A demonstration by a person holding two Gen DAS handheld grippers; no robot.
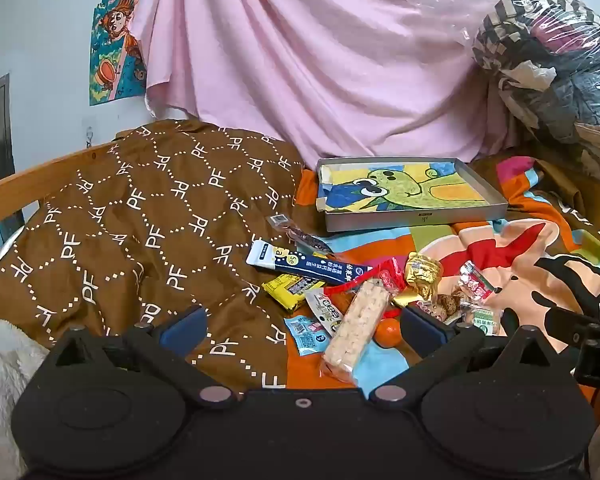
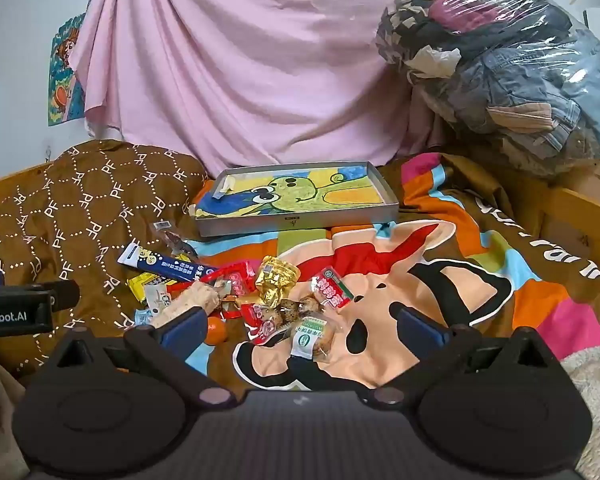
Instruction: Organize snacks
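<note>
many snacks loose on bedspread, both grippers empty

snack pile [image 2: 260,296] lies mid-bedspread [image 2: 480,264], near its brown quilt [image 1: 140,220] edge. grey tray [image 1: 412,194] sits beyond, apart from the pile. left gripper [image 1: 302,326] and right gripper [image 2: 298,326] hover over the pile, jaws spread, gripping nothing.

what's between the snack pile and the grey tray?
Only bare bedspread: the right wrist view shows a colourful strip between the gold-wrapped snack and the tray. The clear dark-snack packet lies off to the left. Left wrist view agrees.
</note>
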